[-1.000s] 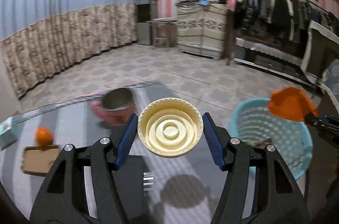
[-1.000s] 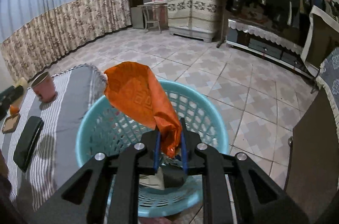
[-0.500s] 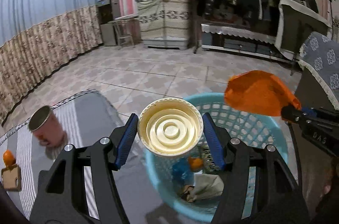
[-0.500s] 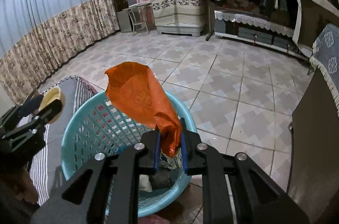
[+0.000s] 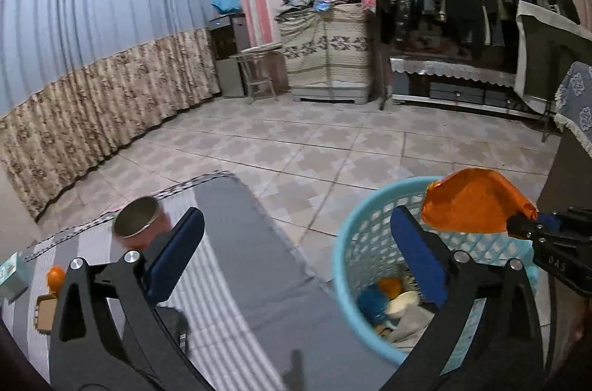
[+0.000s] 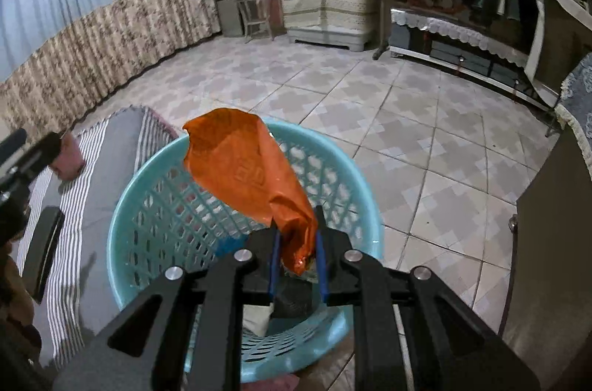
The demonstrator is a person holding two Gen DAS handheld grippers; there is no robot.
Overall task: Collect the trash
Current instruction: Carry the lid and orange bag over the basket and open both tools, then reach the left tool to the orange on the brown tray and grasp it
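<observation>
My left gripper [image 5: 296, 254] stands wide, its jaws opening with nothing between them, over the striped table's edge beside the light blue basket [image 5: 355, 243]. A cream round cup [image 5: 401, 302] lies inside the basket among other trash. My right gripper [image 6: 296, 261] is shut on the lower end of an orange wrapper [image 6: 251, 169], which sticks up over the basket [image 6: 125, 206]. In the left wrist view the orange wrapper [image 5: 470, 206] hangs above the basket's far rim, with the right gripper [image 5: 547, 239] behind it.
On the grey striped table [image 5: 236, 265] stand a pink cup [image 5: 140, 224], an orange fruit [image 5: 55, 276] and a brown box [image 5: 46, 311]. A black case [image 6: 44, 250] lies near the basket. A dark cabinet [image 6: 547, 243] stands to the right on the tiled floor.
The left gripper spread its jaws and let go of the cream cup, which now lies in the basket. It also swung left. The right gripper sank a little with the wrapper.
</observation>
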